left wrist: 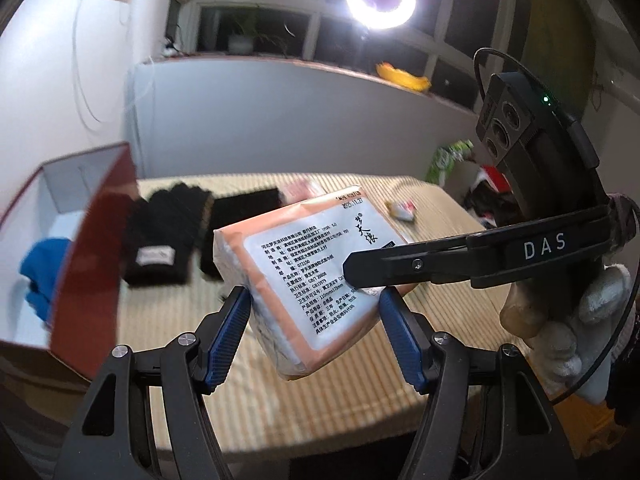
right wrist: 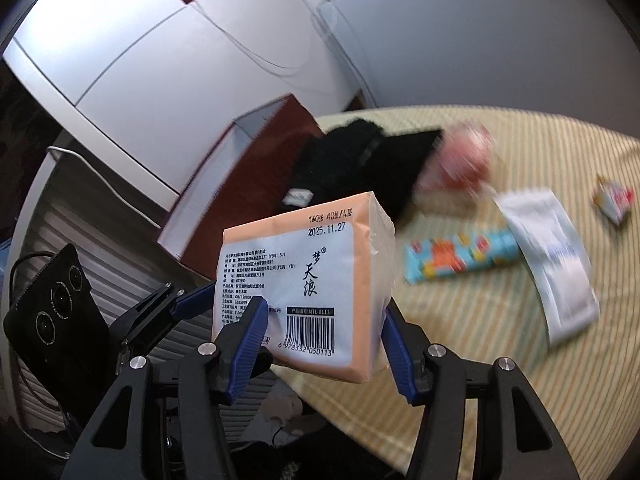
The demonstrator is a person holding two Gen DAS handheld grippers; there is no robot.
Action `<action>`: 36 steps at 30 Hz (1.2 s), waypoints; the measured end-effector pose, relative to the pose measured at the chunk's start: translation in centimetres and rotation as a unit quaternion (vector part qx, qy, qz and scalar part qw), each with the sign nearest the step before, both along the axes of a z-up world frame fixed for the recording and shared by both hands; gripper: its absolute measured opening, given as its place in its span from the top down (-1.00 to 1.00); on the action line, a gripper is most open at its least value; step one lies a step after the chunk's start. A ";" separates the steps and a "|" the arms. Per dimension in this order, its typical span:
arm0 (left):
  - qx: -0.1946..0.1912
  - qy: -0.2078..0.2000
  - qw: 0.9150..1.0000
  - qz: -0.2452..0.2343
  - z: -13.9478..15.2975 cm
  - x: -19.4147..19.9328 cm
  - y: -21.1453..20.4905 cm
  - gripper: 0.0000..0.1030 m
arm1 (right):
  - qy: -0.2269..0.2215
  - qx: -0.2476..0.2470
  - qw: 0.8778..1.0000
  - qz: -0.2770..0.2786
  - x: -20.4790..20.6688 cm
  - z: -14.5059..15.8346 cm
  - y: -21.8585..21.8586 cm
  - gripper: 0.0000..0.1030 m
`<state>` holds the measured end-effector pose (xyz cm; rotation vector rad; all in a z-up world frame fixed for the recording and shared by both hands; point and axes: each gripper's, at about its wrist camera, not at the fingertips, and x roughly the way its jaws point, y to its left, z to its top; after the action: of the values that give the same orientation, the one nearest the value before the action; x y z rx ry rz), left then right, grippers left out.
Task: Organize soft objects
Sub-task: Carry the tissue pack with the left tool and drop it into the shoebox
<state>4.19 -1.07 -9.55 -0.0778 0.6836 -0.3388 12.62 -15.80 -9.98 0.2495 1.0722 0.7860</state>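
Here we see the tissue pack [left wrist: 304, 280] lifted clear of the striped worktop [left wrist: 360, 392], clamped at once by both tools: the left gripper [left wrist: 314, 312] squeezes its lower end between blue pads, and the right gripper [right wrist: 320, 332] pinches the barcode end (its label faces us). In the left wrist view, black gloves [left wrist: 168, 236] lie on the worktop at ten o'clock of the pack, with the red box [left wrist: 92, 264] at nine o'clock holding a blue cloth [left wrist: 42, 276].
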 end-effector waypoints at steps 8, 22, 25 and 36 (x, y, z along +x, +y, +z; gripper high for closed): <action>0.017 -0.043 0.998 0.043 3.5 1.5 4.9 -0.29 | -0.038 0.015 0.999 0.036 3.1 4.1 5.4 -0.03; 0.042 -0.059 0.990 0.124 7.9 7.6 15.6 -0.29 | -0.081 0.032 0.991 0.098 11.6 9.3 18.4 -0.03; 0.048 -0.041 0.988 0.140 7.5 9.2 17.5 -0.29 | -0.075 0.031 0.991 0.104 13.5 8.7 20.6 -0.03; 0.077 0.023 0.981 0.177 4.2 12.8 21.3 -0.29 | -0.036 0.017 0.991 0.125 18.1 4.6 27.4 -0.03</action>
<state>17.01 20.22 -5.37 -0.0597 0.7238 0.0590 30.69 11.55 -5.37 0.1153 1.0347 1.0305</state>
